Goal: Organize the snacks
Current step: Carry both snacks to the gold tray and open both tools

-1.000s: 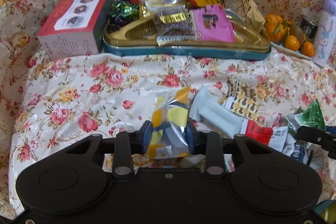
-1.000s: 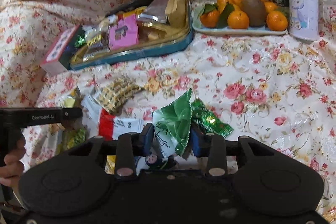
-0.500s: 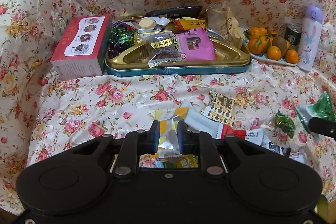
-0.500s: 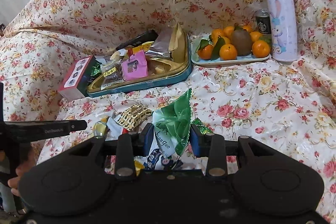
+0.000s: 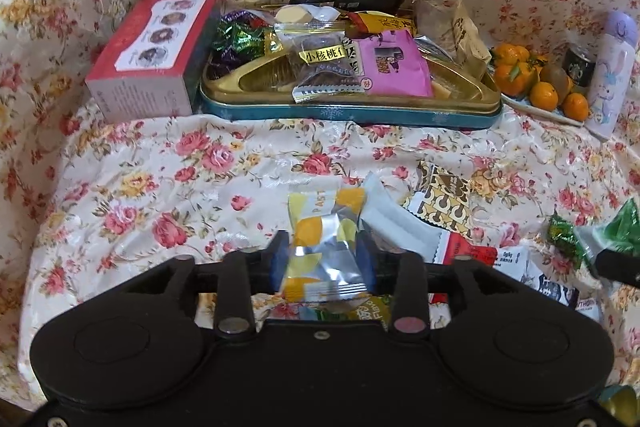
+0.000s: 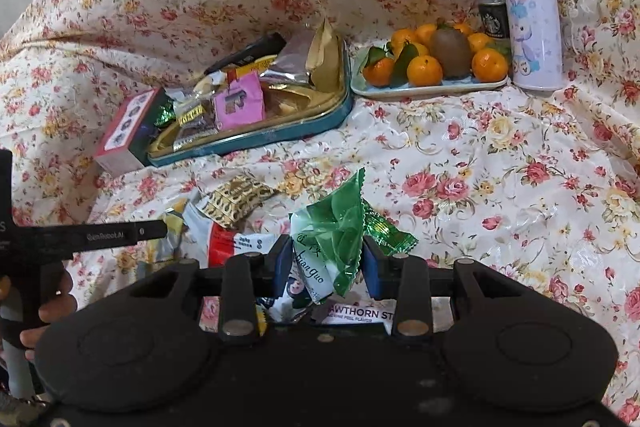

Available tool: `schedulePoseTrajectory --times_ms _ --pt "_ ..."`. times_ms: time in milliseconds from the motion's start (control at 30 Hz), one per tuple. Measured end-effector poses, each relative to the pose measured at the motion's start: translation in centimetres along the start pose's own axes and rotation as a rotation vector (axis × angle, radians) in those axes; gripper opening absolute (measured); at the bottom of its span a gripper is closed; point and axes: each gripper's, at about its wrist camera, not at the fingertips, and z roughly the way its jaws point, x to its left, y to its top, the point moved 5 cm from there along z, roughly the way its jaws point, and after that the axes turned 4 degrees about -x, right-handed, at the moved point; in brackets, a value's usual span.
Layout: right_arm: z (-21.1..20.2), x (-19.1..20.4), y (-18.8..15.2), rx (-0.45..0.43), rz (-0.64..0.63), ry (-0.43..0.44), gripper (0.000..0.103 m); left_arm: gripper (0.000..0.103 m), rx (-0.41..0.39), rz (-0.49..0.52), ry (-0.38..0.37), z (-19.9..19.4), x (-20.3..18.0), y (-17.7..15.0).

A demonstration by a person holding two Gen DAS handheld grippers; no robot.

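Observation:
A yellow-and-silver snack packet [image 5: 324, 247] stands between the pads of my left gripper [image 5: 322, 259], whose jaws are opening; the packet fills the gap and rests among loose snacks on the floral cloth. My right gripper [image 6: 328, 263] is shut on a crumpled green packet [image 6: 332, 227], held just above the snack pile. The gold-and-teal tin tray [image 5: 348, 113], also seen as the tray [image 6: 256, 143] in the right wrist view, sits at the back, heaped with wrapped snacks. A white-and-red packet [image 5: 400, 223] and a gold patterned packet [image 5: 440, 199] lie just right of the left gripper.
A red box [image 5: 148, 55] stands against the tray's left end. A plate of oranges [image 6: 428, 89], a dark can [image 6: 492, 15] and a lilac bottle [image 6: 532, 11] stand at the back right. A hand [image 6: 48, 307] holds the left gripper's handle.
The left jaws squeezed the yellow packet narrow half a second ago and have since spread apart again. The right gripper has lifted slightly with the green packet still in it.

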Motion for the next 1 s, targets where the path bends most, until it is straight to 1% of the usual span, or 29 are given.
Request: schedulePoseTrajectory --times_ms 100,233,300,333,433,533,600,633,667,767,833,1000 --pt "0.5 0.1 -0.1 0.002 -0.013 -0.008 0.039 0.048 -0.002 -0.004 0.001 0.1 0.0 0.0" --pt "1.0 0.1 -0.1 0.013 -0.011 0.001 0.039 0.049 0.024 0.011 0.012 1.3 -0.3 0.1" --pt "1.2 0.1 -0.2 0.016 -0.010 0.002 0.039 0.051 0.022 0.023 0.029 1.8 -0.5 0.1" --pt "1.3 0.2 -0.2 0.016 -0.011 0.002 0.039 0.054 0.023 0.026 0.029 2.0 -0.6 0.2" --pt "1.3 0.3 -0.2 0.019 -0.013 0.003 0.039 0.054 0.051 0.029 0.023 2.9 -0.7 0.1" --pt "1.1 0.3 -0.2 0.016 -0.019 0.004 0.039 0.055 0.041 0.067 0.031 3.0 -1.0 0.0" --pt "0.9 0.4 -0.2 0.015 -0.021 0.002 0.039 0.055 0.046 0.069 0.036 3.1 -1.1 0.0" --pt "0.8 0.4 -0.2 0.014 -0.019 0.002 0.039 0.050 0.049 0.065 0.033 3.1 -1.1 0.0" --pt "0.6 0.5 -0.2 0.012 -0.018 0.004 0.039 0.044 0.045 0.055 0.025 3.0 -1.1 0.2" --pt "-0.4 0.8 -0.1 -0.002 -0.022 0.009 0.039 0.043 0.058 0.010 -0.010 2.6 -1.0 0.4" --pt "-1.1 0.9 -0.1 -0.011 -0.025 0.009 0.039 0.042 0.048 -0.004 -0.016 1.8 -1.1 0.5" --pt "-3.6 1.4 -0.4 -0.033 -0.035 0.001 0.039 0.043 -0.023 0.023 0.006 -3.2 -2.1 0.8"
